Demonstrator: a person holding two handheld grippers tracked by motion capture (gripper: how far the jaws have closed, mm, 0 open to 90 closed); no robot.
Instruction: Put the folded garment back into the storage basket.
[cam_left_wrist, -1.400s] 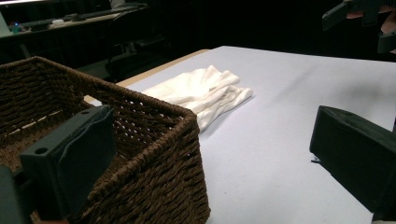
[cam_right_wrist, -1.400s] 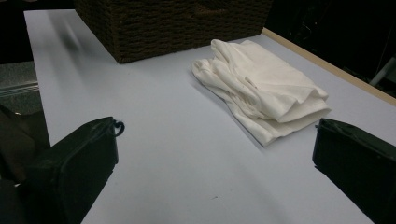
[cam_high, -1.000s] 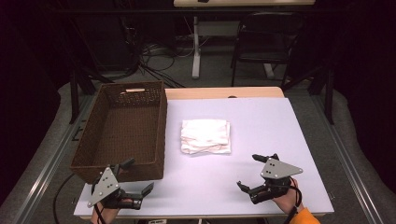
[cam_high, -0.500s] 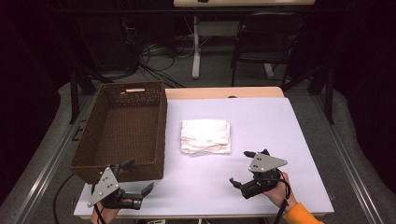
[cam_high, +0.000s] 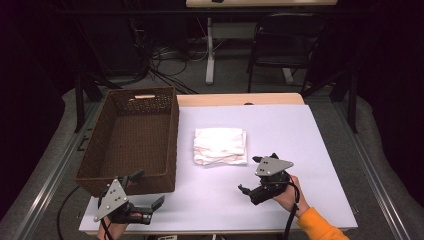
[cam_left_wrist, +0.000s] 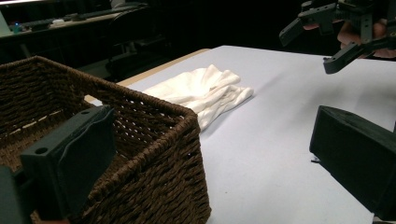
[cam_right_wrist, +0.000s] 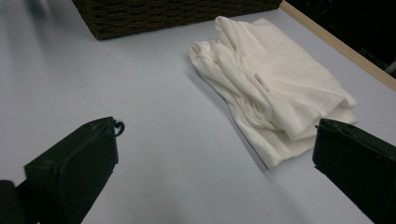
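Observation:
A folded white cloth (cam_high: 220, 146) lies on the pale table (cam_high: 300, 135), just right of a brown wicker basket (cam_high: 125, 135). The basket's inside looks empty. My right gripper (cam_high: 248, 174) hovers open a little in front of the cloth's near right corner, jaws pointed toward it. In the right gripper view the cloth (cam_right_wrist: 275, 88) lies ahead and to the right, between the spread jaws of that gripper (cam_right_wrist: 217, 128). My left gripper (cam_high: 148, 188) is open at the basket's near right corner, nothing between its jaws. The left gripper view shows the basket corner (cam_left_wrist: 154, 154), the cloth (cam_left_wrist: 205, 88) and the other gripper (cam_left_wrist: 336, 32).
The table's front edge runs just below both hands. A wooden strip (cam_high: 240, 99) borders the far edge. Beyond it stand a dark chair (cam_high: 285, 50), a desk leg and floor cables. Bare table surface stretches right of the cloth.
My right gripper has moved left and forward, closing in on the cloth's near edge. The left gripper, cloth and basket have stayed put.

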